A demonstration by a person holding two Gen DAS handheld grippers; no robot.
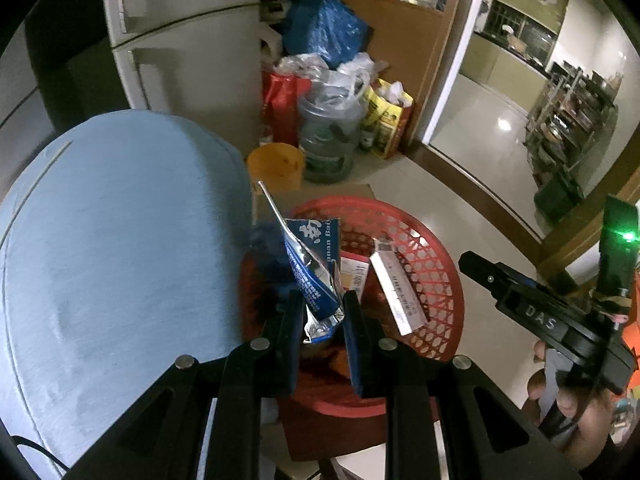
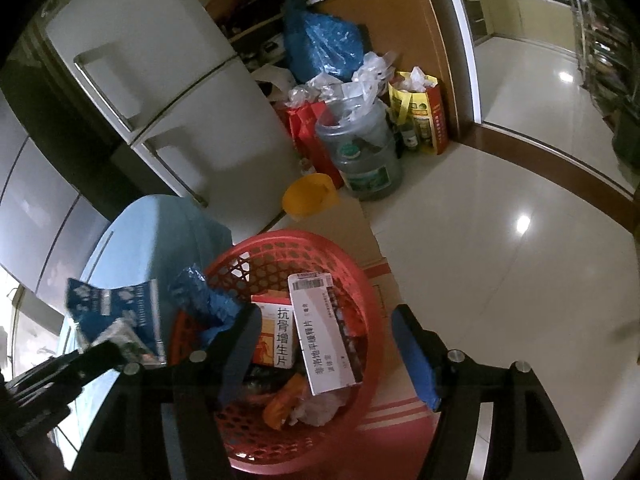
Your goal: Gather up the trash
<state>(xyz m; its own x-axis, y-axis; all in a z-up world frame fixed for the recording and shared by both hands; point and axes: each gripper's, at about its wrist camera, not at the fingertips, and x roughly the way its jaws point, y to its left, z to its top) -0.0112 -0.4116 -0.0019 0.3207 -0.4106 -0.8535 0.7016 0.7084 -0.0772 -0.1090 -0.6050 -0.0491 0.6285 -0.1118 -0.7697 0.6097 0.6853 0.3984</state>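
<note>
The left tongs (image 1: 323, 316) clench a blue foil wrapper (image 1: 316, 276) just above the red basket (image 1: 432, 280). The right tongs (image 2: 326, 344) hang released over the same basket, nothing between their pads. Inside it lie a white medicine box (image 2: 328, 340) and an orange-and-white box (image 2: 276, 336). Beyond the basket stands a water jug (image 2: 364, 152).
</note>
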